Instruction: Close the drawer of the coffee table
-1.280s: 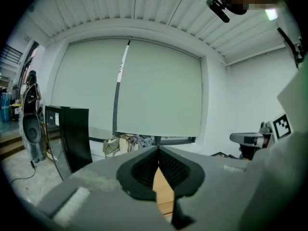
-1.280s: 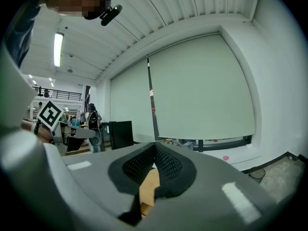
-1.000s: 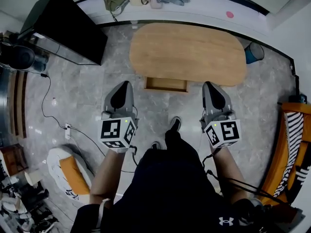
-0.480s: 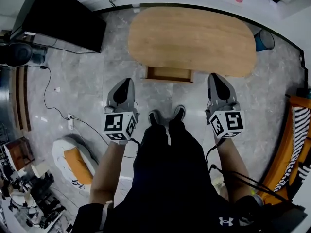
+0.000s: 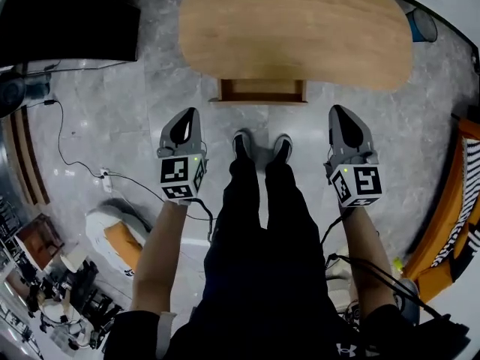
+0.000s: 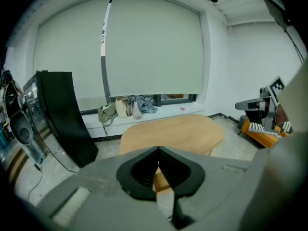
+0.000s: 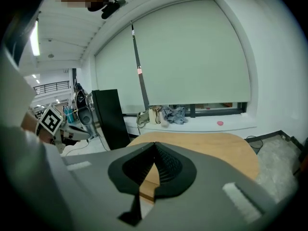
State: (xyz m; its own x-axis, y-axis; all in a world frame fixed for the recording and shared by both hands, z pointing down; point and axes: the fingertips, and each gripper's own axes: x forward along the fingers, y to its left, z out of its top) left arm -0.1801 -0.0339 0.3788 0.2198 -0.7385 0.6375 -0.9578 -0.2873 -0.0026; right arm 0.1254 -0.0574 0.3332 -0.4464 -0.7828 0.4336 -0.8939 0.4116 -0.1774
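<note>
On a grey stone floor, a person stands facing a low oval coffee table, its wooden tabletop bare and filling the upper part of the head view. The drawer juts out from under the table's near edge, open, with its wooden inside showing. It sits just ahead of the person's dark shoes and between the lines of the two tools. The left hand-held gripper hangs beside the left leg and the right hand-held gripper beside the right. Both point towards the table but stop short of the drawer front, touching nothing. In each gripper view the dark jaws meet tip to tip with nothing between them: left and right are both closed and empty, with the tabletop in sight beyond. By this reading the task has not reached its working stage. No tool is on the drawer, which stands fully out, so the whole job remains: bring a closed gripper to the drawer front and push it in under the tabletop.
</note>
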